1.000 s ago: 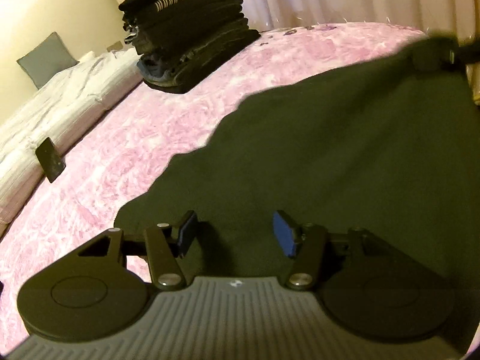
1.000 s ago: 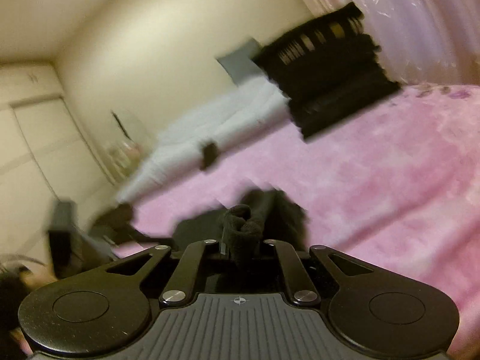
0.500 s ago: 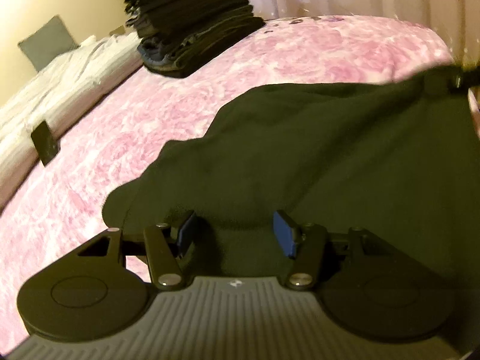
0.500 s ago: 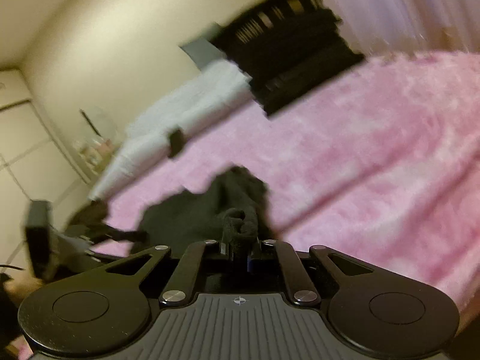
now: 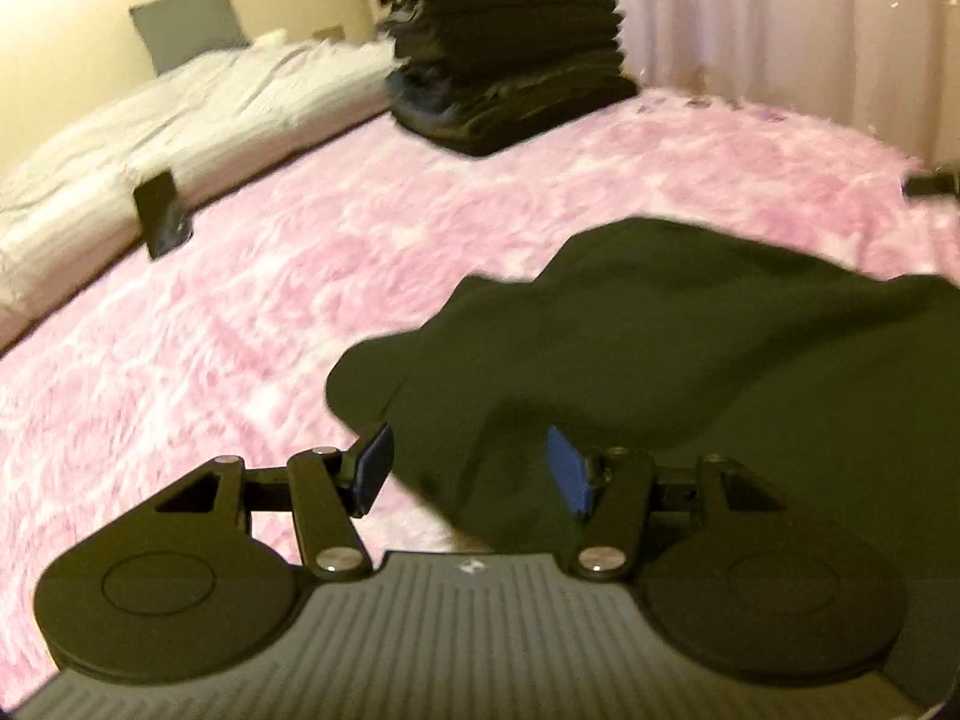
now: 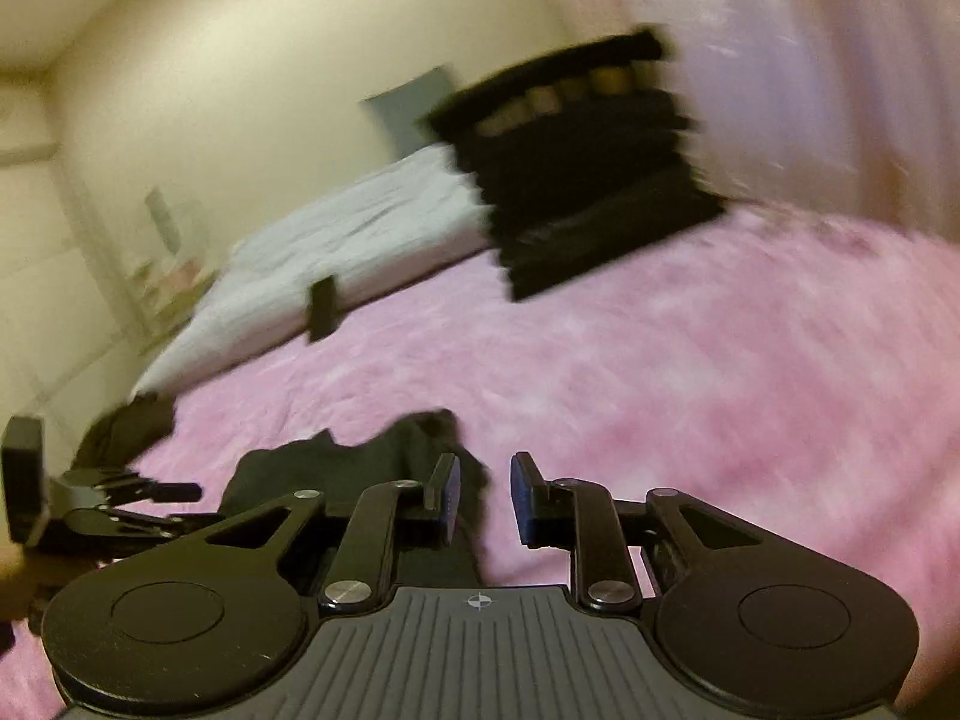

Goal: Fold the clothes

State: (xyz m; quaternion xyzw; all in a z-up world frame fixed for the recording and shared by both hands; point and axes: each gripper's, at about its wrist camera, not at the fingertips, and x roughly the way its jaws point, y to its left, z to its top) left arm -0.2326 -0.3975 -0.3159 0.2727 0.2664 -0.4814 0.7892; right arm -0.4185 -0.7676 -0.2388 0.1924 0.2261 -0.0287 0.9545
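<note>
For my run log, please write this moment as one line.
stage: fold released | left gripper: open over dark garment | right gripper: jaws just opening, nothing pinched

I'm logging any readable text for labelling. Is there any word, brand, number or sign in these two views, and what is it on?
No readable words or numbers.
Left gripper: a small white mark on its grey body, no letters.
Right gripper: a small crosshair mark on its body, no letters.
Stack of folded clothes: stripes only.

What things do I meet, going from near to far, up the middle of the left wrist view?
Left tongs → dark garment lying on the blanket → bare pink fluffy blanket → stack of folded dark clothes → pale curtain.
</note>
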